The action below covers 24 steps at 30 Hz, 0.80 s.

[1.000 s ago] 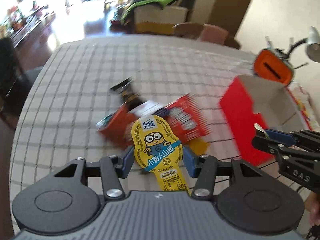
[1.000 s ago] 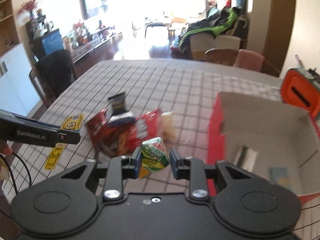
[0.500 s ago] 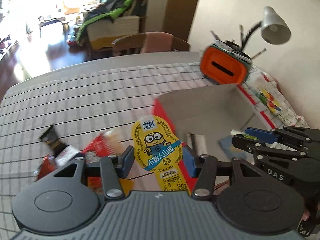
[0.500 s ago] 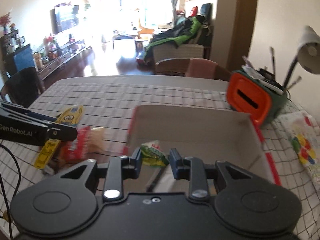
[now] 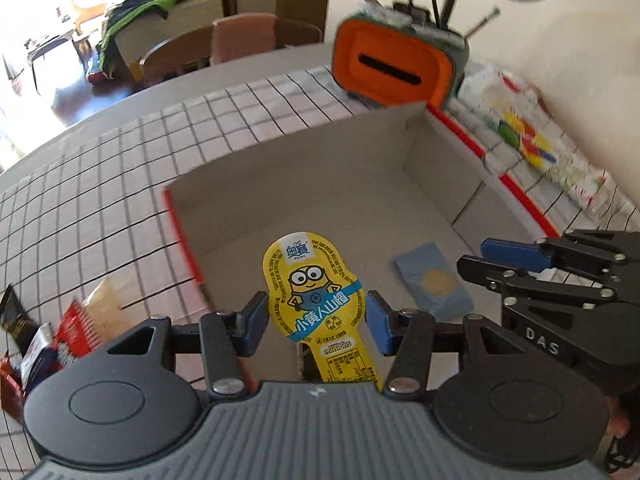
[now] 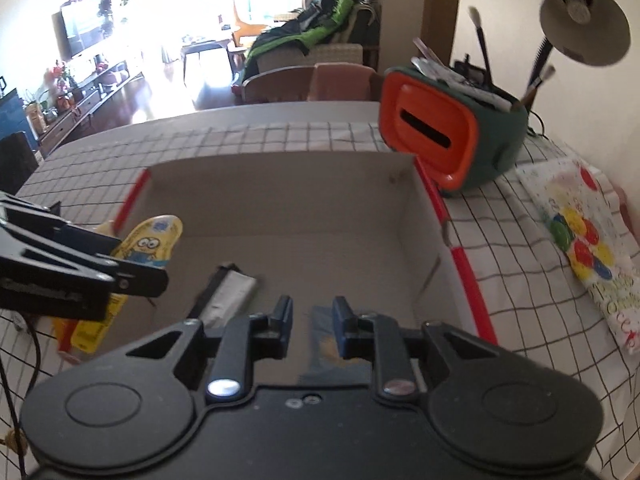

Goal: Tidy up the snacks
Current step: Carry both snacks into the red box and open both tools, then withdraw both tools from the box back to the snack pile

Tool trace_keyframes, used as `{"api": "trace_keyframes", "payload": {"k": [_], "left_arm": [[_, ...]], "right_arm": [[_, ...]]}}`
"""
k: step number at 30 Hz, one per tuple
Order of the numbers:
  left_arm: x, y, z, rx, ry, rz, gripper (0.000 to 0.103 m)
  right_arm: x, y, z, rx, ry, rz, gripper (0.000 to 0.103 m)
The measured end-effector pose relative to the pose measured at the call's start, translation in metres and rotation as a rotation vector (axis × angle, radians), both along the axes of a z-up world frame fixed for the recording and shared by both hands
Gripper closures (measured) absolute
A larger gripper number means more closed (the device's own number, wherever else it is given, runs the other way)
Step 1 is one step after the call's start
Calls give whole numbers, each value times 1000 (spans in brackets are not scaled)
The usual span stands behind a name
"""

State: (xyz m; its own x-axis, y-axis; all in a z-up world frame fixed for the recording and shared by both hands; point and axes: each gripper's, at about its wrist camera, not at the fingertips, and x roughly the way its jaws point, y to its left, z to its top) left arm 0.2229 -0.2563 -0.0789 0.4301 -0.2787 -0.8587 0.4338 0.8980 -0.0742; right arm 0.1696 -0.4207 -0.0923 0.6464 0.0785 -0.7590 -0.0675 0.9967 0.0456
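the left tongs hold the yellow minion snack packet over the near left edge of the open cardboard box. the blue fingers stand a little away from the wide part of the packet, so i cannot tell where exactly they press it. its long axis runs forward along the tongs, the round top points to the far wall of the box and the narrow tail points back to the tool body.

the right tongs are narrowly apart and hold nothing; they hang above the box floor, over a blue packet with a yellow spot.

the right wrist view shows a long grey and black packet lying on the box floor, which the left view hides behind the minion packet. the left view shows red snack bags on the checked bench, left of the box. an orange and green holder stands behind the box.
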Motion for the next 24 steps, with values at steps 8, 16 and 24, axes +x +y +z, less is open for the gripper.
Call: {"api": "trace_keyframes", "payload": {"k": [8, 16, 24], "left_arm": [[10, -23, -22, 67, 39, -11, 51], [9, -20, -19, 50, 31, 4, 47], [-1, 3, 5, -15, -20, 41, 44]], "right_arm": [[4, -8, -12, 7, 43, 12, 78], [3, -11, -7, 37, 47, 14, 74], [-6, -2, 14, 66, 12, 18, 72]]}}
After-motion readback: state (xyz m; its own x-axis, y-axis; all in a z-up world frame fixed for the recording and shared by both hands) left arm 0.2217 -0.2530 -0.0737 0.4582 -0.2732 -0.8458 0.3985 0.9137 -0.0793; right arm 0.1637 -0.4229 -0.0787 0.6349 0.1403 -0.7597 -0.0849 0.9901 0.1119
